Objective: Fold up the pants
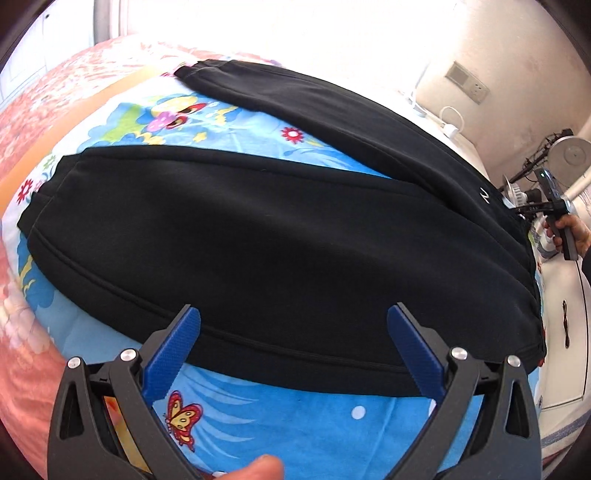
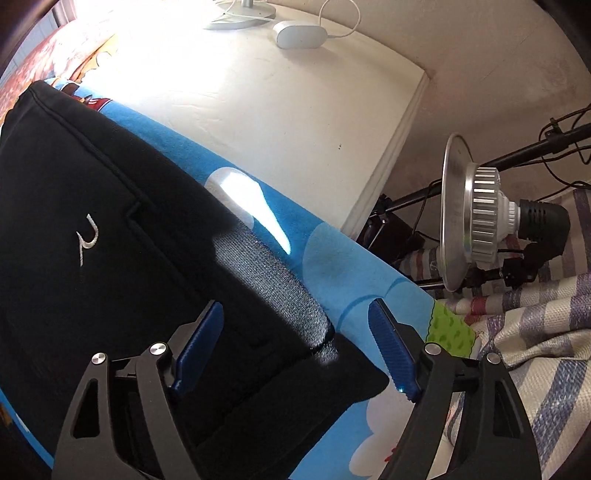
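Black pants [image 1: 258, 240] lie spread on a blue cartoon-print sheet [image 1: 295, 417]. The near leg runs across the middle and the far leg [image 1: 332, 107] angles off behind it. My left gripper [image 1: 294, 314] hangs open over the near leg's lower seam, with nothing between its blue pads. In the right wrist view the pants [image 2: 92, 184] show a small white logo [image 2: 86, 240] and a ribbed waistband [image 2: 273, 280] at the sheet's edge. My right gripper [image 2: 295, 306] stands open just above that waistband corner, one finger over the black cloth and the other over the sheet [image 2: 351, 280].
A white bedside cabinet [image 2: 295, 110] carries a lamp base and a small white device [image 2: 301, 33]. A studio light [image 2: 480, 218] on a dark stand and a striped cloth [image 2: 535, 350] sit beside the bed. Pink floral bedding [image 1: 55, 92] surrounds the sheet. A hand [image 1: 576, 232] shows at the far right.
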Demonstrator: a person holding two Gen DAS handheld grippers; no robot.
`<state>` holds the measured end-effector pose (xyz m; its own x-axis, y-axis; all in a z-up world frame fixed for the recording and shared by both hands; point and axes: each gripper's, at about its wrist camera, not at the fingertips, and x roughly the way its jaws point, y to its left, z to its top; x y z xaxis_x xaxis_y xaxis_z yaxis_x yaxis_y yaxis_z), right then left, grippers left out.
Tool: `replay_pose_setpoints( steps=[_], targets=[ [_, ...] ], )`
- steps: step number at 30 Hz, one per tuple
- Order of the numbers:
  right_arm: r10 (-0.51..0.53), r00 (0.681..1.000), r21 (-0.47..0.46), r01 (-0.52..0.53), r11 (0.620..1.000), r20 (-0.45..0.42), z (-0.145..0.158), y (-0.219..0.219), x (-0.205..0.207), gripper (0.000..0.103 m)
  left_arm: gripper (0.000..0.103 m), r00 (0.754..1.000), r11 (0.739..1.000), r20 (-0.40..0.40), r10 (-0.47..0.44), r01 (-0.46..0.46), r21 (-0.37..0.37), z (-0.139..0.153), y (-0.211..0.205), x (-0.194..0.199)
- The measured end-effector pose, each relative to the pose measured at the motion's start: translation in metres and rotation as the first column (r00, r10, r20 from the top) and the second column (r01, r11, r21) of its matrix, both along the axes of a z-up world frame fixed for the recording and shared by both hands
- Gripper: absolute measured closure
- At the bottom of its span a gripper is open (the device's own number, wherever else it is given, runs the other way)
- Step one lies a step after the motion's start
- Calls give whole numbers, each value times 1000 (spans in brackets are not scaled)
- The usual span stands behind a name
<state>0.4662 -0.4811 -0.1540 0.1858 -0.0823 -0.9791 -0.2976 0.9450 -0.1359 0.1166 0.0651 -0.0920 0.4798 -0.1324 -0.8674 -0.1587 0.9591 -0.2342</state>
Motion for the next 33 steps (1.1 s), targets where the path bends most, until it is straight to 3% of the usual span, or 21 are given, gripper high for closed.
replay_pose_setpoints(
  steps=[3,5,7,10,14,18,20,22,25,26,29,33],
  targets=[
    [25,999,49,-23,999,-36,-4,-1,7,35,2,998,999,-26,53,-53,-5,-4,15,-1],
    [33,997,113,-24,993,-71,-3,-4,9,46,2,997,998,-29,68,-68,1,-4,19,2],
    [48,995,159,-35,987,-82,2,0,6,79,2,997,997,-26,70,-70,-9,-2,20,9],
    [61,998,91,-61,994,6,22,12,-9,95,2,999,999,18,45,-45,-25,8,15,21],
    [55,967,117,-87,989,250,89,34,-69,95,2,993,999,111,-30,33,-30,32,-5,44],
    [48,904,185,-139,973,424,136,74,-160,95,2,979,985,187,-77,104,-140,47,-16,81],
    [45,900,221,-155,963,434,132,90,-205,95,7,976,964,200,-83,130,-233,46,-12,114],
    [26,912,276,-152,949,410,117,103,-241,96,25,978,926,185,-98,157,-343,37,-5,159],
    [-4,933,329,-123,936,360,87,110,-262,96,40,995,836,100,-14,67,-544,5,23,235],
    [-11,937,333,-114,936,350,80,114,-269,96,42,997,818,78,6,40,-574,-5,30,258],
    [-38,939,352,-91,932,343,74,112,-272,96,49,998,816,12,65,-46,-577,-25,47,314],
    [-30,935,341,-99,935,353,76,113,-276,96,51,990,776,-30,141,-130,-617,-33,60,359]
  ],
)
